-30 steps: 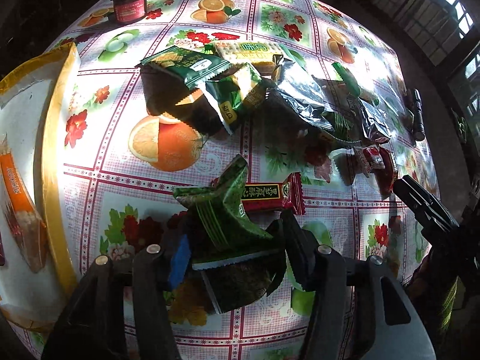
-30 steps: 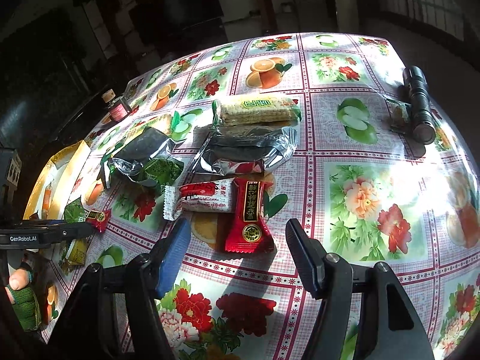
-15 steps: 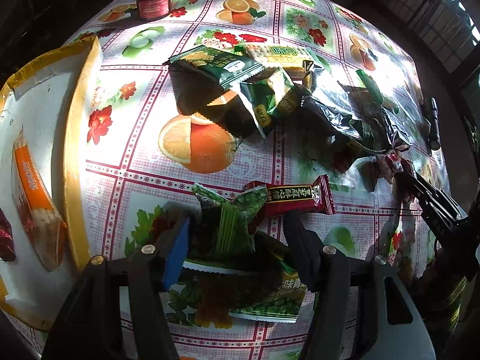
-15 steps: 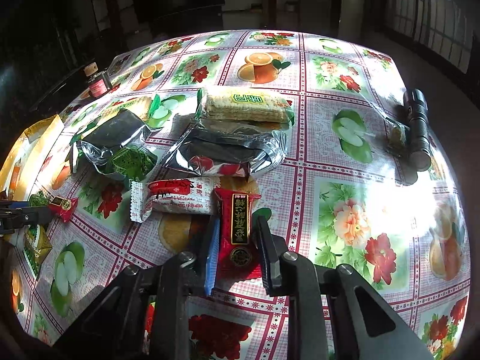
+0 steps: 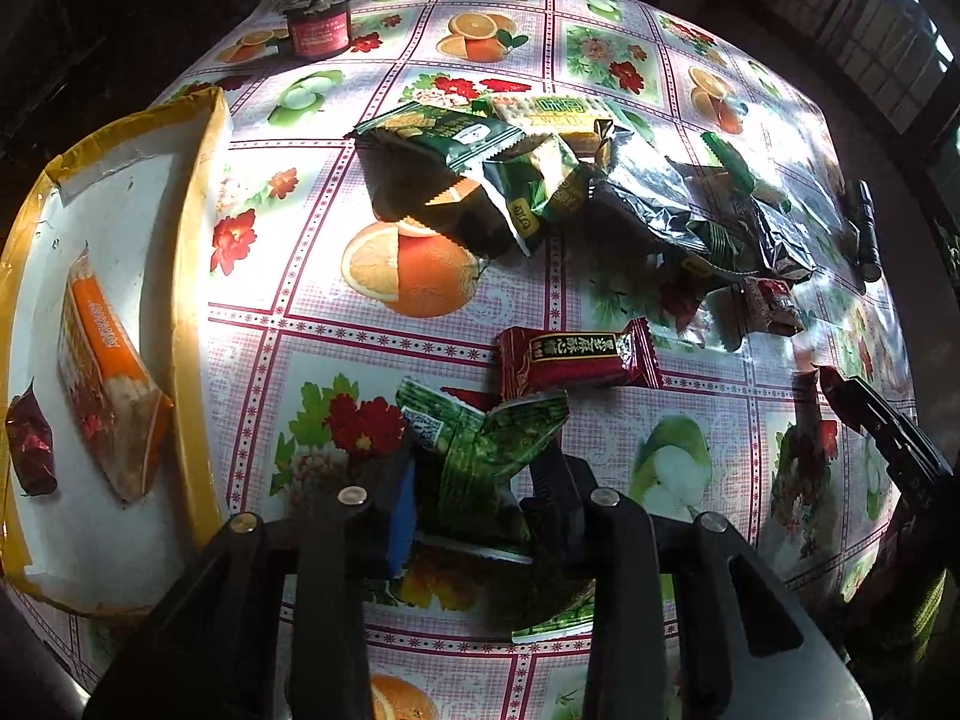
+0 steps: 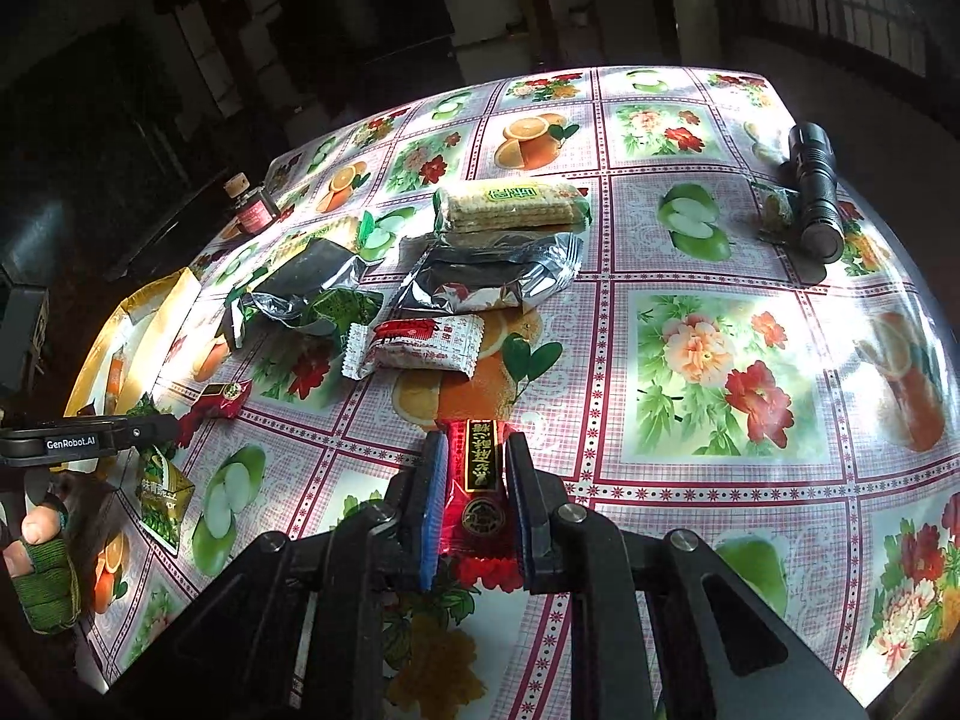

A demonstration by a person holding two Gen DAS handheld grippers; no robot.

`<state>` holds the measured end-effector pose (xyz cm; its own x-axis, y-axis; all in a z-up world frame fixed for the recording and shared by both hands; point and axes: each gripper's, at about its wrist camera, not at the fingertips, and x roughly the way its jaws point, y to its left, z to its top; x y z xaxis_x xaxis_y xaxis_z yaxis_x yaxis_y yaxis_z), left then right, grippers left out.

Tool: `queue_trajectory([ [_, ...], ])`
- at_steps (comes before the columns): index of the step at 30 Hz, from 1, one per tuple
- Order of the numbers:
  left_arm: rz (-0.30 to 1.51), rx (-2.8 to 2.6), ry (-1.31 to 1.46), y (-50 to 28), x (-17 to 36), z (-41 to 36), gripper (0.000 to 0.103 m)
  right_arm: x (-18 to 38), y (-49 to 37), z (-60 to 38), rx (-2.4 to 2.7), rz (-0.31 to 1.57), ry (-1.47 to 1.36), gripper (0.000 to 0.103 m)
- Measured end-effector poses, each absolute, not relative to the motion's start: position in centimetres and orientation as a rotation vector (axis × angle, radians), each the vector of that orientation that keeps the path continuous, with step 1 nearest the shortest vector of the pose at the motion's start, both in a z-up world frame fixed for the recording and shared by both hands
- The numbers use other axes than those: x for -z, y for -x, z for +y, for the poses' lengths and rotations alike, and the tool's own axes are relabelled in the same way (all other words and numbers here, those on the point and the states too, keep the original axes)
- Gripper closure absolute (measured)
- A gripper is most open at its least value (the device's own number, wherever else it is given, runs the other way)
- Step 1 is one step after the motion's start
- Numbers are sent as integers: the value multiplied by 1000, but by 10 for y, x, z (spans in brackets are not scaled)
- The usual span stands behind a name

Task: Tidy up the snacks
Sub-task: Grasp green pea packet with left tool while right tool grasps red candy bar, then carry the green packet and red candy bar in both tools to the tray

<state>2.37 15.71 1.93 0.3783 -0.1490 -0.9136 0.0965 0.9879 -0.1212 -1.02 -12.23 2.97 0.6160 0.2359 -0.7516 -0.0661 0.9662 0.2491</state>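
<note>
1. Crinkly green foil pea packet (image 5: 480,456), near the counter's (image 5: 600,60) front edge, sits pinched in the left gripper (image 5: 474,498) fingers: light, soft, slippery.
2. Red candy wrapper (image 6: 477,480), clamped by the right gripper (image 6: 477,498) fingers mid-body, is equally light.

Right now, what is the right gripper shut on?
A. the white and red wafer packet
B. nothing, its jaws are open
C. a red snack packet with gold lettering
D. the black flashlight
C: the right gripper has both pads pressed against the red snack packet, lifted clear of the tablecloth.
</note>
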Motion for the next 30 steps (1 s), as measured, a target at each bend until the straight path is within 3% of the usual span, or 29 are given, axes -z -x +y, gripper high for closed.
queue_trajectory([
  [3,1147,145,39,-16,-28,155,69,-36,17,-117,-190,879,-191,88],
  [4,1138,141,33,-13,-31,154,69,-37,19,-116,-199,878,-192,97],
  [10,1118,142,17,-3,-41,150,72,-28,22,-111,-196,923,-149,93],
  [12,1111,139,18,1,-43,151,72,-30,26,-113,-221,919,-179,84],
  [14,1106,140,26,4,-45,153,72,-30,26,-110,-198,931,-138,65],
  [15,1105,142,29,4,-46,154,72,-29,26,-108,-198,937,-127,63],
  [21,1120,141,54,3,-44,164,72,-16,22,-88,-172,981,-22,63],
  [25,1169,113,61,-4,-29,169,72,-15,22,-82,-156,987,41,76],
  [28,1202,102,51,-7,-17,169,71,-15,24,-81,-157,985,49,77],
  [30,1218,99,41,-8,-10,167,65,-16,24,-82,-158,984,47,77],
])
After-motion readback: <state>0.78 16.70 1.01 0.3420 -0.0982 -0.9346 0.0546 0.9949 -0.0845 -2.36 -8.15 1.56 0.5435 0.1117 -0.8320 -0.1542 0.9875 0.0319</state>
